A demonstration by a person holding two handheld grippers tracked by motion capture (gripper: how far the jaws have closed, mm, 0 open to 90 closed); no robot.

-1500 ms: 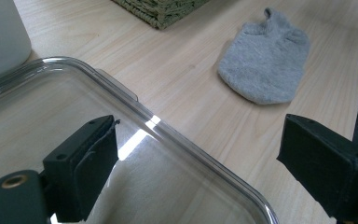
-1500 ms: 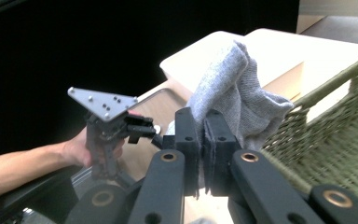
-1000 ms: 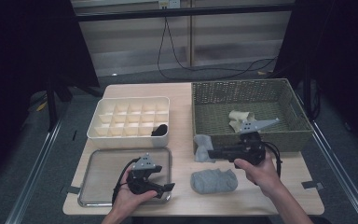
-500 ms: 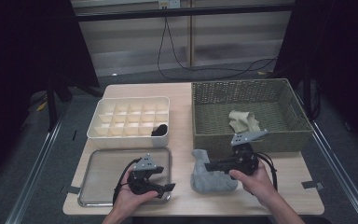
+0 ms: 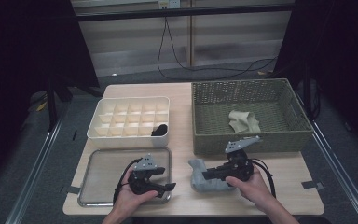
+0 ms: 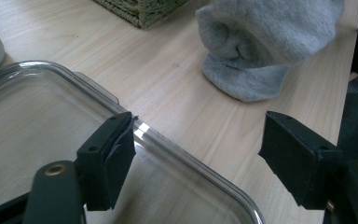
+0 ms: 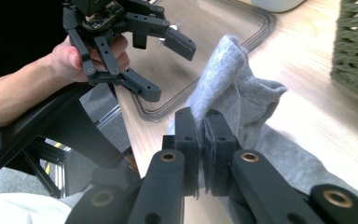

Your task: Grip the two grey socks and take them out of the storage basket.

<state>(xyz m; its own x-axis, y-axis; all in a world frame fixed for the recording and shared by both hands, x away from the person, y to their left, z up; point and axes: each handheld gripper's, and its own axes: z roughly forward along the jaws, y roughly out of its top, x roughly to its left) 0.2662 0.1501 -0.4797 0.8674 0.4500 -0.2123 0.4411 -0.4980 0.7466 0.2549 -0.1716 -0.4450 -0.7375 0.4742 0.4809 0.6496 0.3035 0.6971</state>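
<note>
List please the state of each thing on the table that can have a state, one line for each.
Left tongs: open, over the tray's rim.
Right tongs: shut on grey sock.
Grey sock: pinched, partly lifted.
Clear tray: empty.
Wicker basket: holds a beige sock.
Divided box: one dark item inside.

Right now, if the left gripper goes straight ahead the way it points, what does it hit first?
Probably the grey sock. The open left gripper sits over the clear tray's rim with bare tabletop between; depth is uncertain.

Beige cloth (image 5: 244,121) in wicker basket (image 5: 214,140); dark item (image 5: 160,130) in compartment box (image 5: 103,133).
</note>
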